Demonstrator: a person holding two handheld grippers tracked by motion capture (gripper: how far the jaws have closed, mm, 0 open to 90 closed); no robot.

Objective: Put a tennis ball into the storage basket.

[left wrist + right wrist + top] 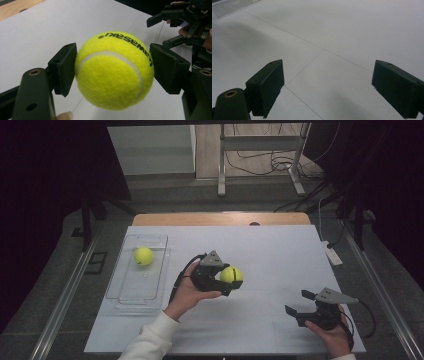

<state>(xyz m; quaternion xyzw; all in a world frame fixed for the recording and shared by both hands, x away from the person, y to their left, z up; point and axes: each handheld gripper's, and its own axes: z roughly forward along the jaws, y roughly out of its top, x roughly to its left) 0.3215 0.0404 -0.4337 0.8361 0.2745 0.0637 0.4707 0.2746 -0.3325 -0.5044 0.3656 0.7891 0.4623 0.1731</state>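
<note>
Left gripper [113,71] clamps tennis ball [114,71]; right gripper [327,90] agape; second ball [143,255] in tray [125,292].

The left tongs [231,279] sit above the middle of the surface [270,250], jaws pressed on both sides of a tennis ball [231,275] and pointing to the right. The left hand [187,292] cups them from below (white sleeve at the wrist). The right tongs [296,302] rest low near the front right, jaws wide apart, pointing left.
</note>
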